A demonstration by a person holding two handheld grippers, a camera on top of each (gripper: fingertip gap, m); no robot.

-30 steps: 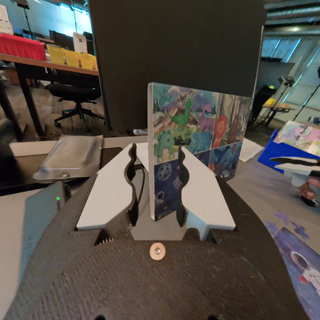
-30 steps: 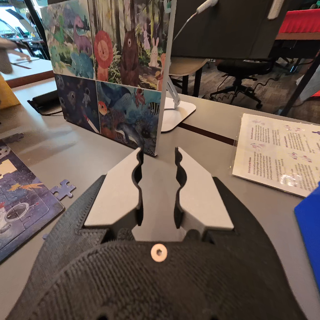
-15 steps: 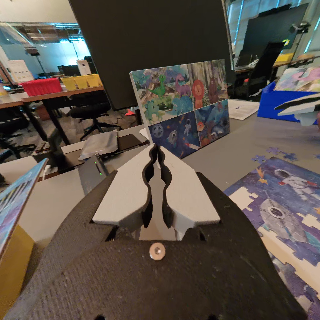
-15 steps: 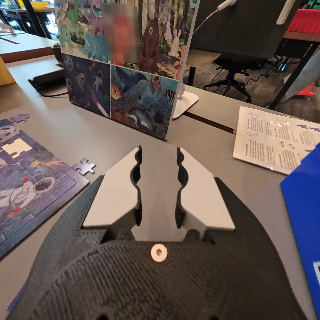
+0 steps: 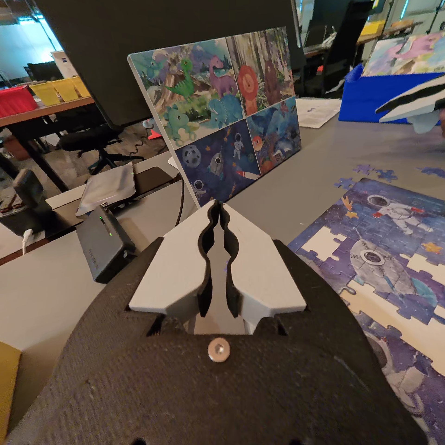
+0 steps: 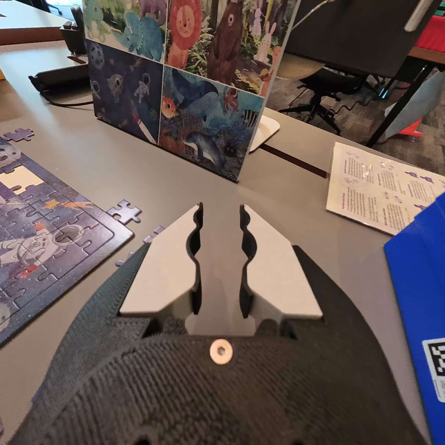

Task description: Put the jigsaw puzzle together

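Observation:
A space-themed jigsaw puzzle lies flat on the grey table, with several pale gaps; it also shows in the right wrist view. Loose purple pieces lie beyond it and by its corner. A picture board with four scenes stands upright behind. My left gripper is shut and empty, just in front of the board's left corner. My right gripper is open and empty over bare table, right of the puzzle; it also shows far right in the left wrist view.
A blue box stands at the right, with a printed sheet beside it. A grey device and a silver pouch lie to the left. The board leans by a white stand base. Office chairs and desks stand beyond the table. Across from one pair of fingers to the other is roughly 35 centimetres. About 20 centimetres separates my left fingertips from the space-themed jigsaw puzzle.
My left gripper, open around the board's edge a second ago, has drawn back and shut empty. My right gripper has backed away from the board and stays open.

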